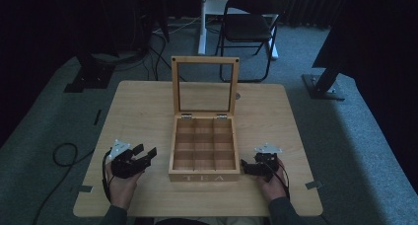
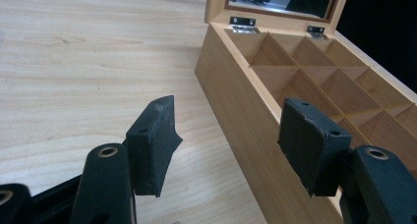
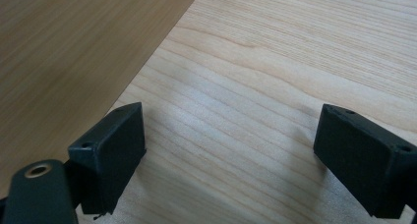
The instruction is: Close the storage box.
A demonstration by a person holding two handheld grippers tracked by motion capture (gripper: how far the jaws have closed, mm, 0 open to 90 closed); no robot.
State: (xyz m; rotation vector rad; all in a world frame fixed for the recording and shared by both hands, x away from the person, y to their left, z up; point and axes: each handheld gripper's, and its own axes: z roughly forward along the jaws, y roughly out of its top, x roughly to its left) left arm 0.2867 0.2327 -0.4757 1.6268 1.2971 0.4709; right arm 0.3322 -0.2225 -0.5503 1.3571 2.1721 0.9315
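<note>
Wooden tea box [image 1: 204,151] sits lid-up near our counter's [image 1: 143,111] front edge; we hold left gripper [image 1: 146,154] and right gripper [image 1: 245,167] flanking it, jaws open, empty.

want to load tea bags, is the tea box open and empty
Open and empty: the tea box has its glass lid standing upright, and the visible compartments are bare.

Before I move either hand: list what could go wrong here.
The upright glass-paned wooden lid could drop shut if knocked. The open left gripper, close beside the compartmented wooden tea box, might nudge it sideways. The open right gripper, near the box's front corner, could catch it.
</note>
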